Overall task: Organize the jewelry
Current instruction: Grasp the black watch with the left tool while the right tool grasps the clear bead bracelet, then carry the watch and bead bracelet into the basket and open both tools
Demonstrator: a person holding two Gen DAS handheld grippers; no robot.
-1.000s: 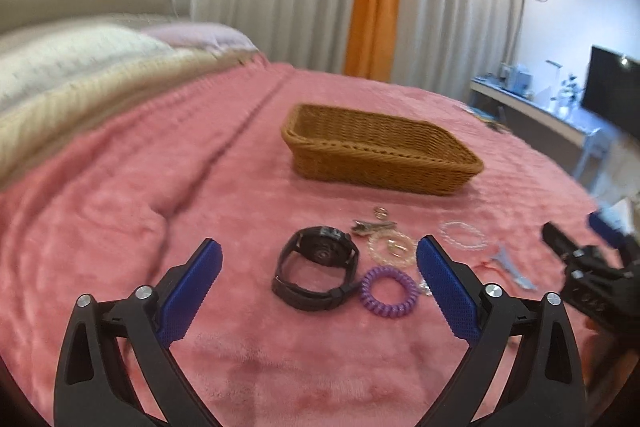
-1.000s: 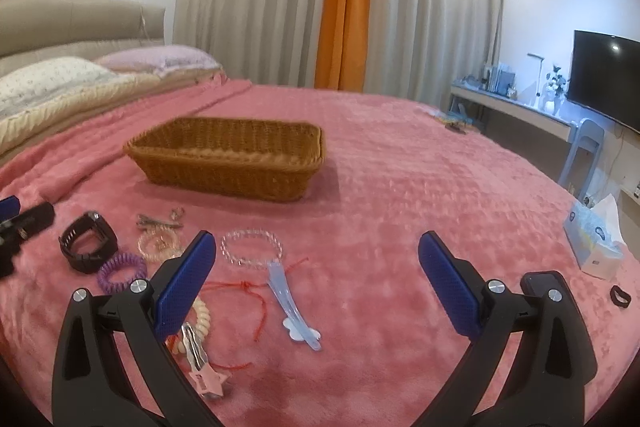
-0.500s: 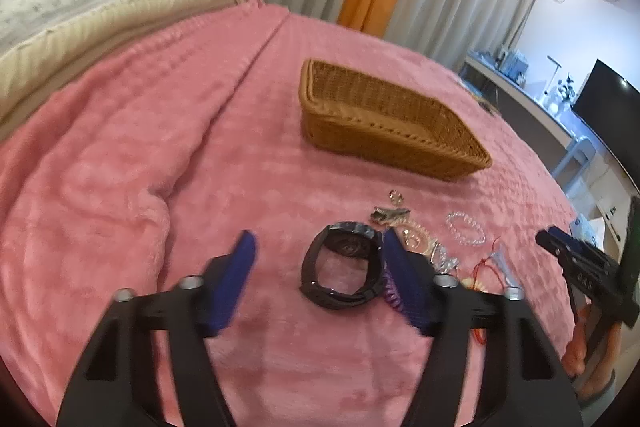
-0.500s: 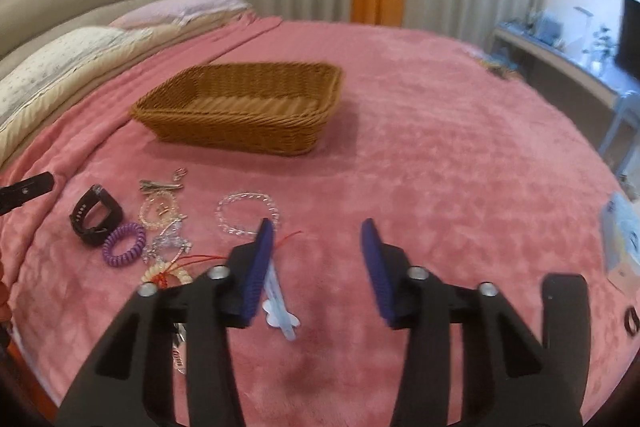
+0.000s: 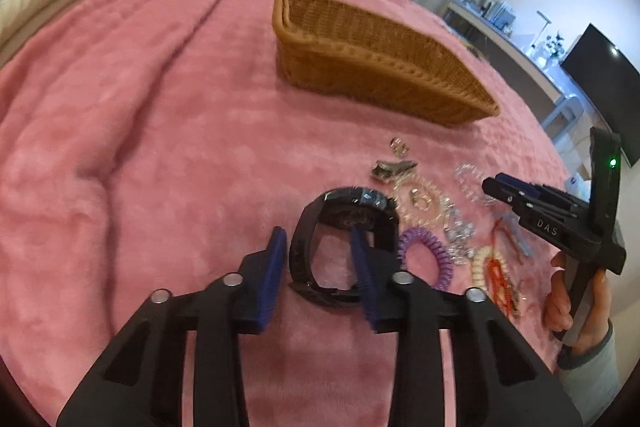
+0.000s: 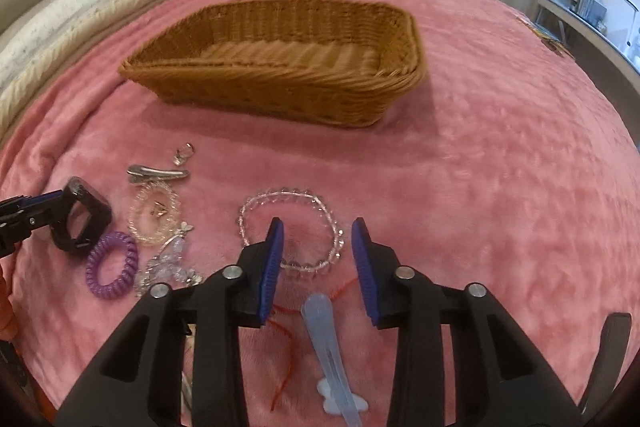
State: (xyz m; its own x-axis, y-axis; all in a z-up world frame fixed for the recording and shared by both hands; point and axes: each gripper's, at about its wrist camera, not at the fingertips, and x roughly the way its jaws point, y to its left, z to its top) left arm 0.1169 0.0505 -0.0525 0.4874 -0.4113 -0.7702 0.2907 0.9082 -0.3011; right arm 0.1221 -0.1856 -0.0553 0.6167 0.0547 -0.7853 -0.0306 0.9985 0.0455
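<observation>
A black watch (image 5: 344,247) lies on the pink bedspread. My left gripper (image 5: 318,241) is open, its jaws astride the watch's left strap, one finger inside the loop. A purple coil hair tie (image 5: 426,255), pearl bracelets, clips and a red cord lie right of it. My right gripper (image 6: 318,233) is open, its fingers over the near side of a clear bead bracelet (image 6: 292,233). A pale blue hair clip (image 6: 332,355) lies below it. The empty wicker basket (image 6: 280,95) stands beyond; it also shows in the left wrist view (image 5: 372,67).
Pillows (image 6: 80,11) lie at the bed's far left. A desk and a TV (image 5: 600,83) stand off the bed to the right. A silver clip (image 6: 158,173) and a small ring (image 6: 184,153) lie near the basket.
Both grippers have come down and forward and have narrowed. The left one now straddles the watch strap; the right one has moved over the clear bead bracelet.
</observation>
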